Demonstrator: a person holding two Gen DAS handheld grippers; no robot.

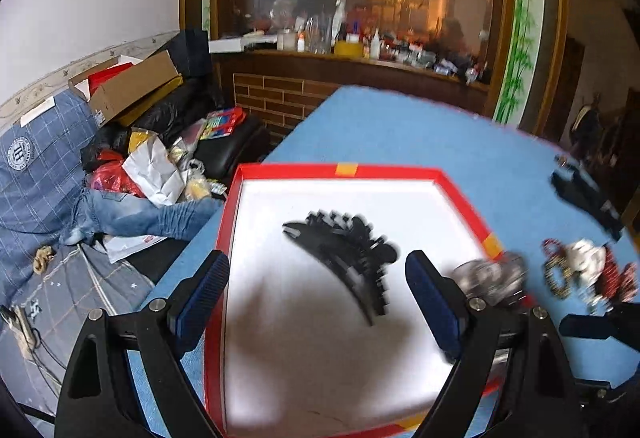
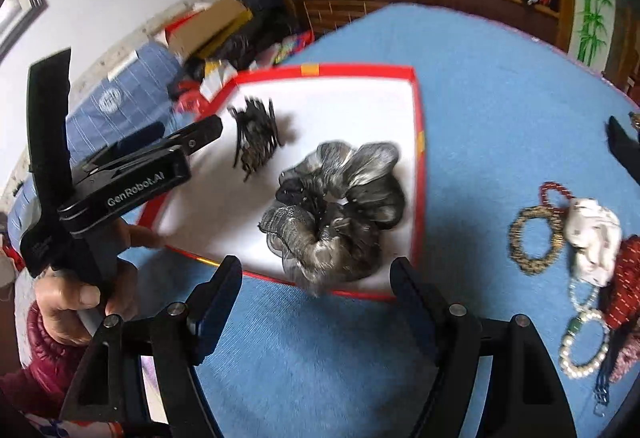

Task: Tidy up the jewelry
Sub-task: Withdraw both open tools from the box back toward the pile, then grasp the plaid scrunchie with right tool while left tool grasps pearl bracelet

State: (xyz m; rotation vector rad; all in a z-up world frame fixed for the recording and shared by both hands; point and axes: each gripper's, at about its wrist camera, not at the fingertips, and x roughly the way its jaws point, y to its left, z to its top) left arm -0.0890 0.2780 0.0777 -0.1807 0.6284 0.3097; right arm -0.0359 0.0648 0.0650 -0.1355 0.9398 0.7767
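A red-rimmed tray (image 1: 344, 171) with a white floor sits on the blue table; it also shows in the right wrist view (image 2: 416, 142). A black claw hair clip (image 1: 344, 258) lies in it, also seen from the right (image 2: 256, 138). A grey-black scrunchie (image 2: 336, 214) rests at the tray's near right side, blurred in the left wrist view (image 1: 490, 276). My left gripper (image 1: 316, 294) is open and empty above the tray, seen from the right (image 2: 160, 150). My right gripper (image 2: 316, 302) is open and empty, just short of the scrunchie.
On the blue cloth right of the tray lie a beaded bracelet (image 2: 536, 242), a white scrunchie (image 2: 594, 242), a pearl bracelet (image 2: 586, 344), red items (image 2: 628, 278) and a black object (image 1: 584, 198). Left of the table is a cluttered sofa (image 1: 60, 174).
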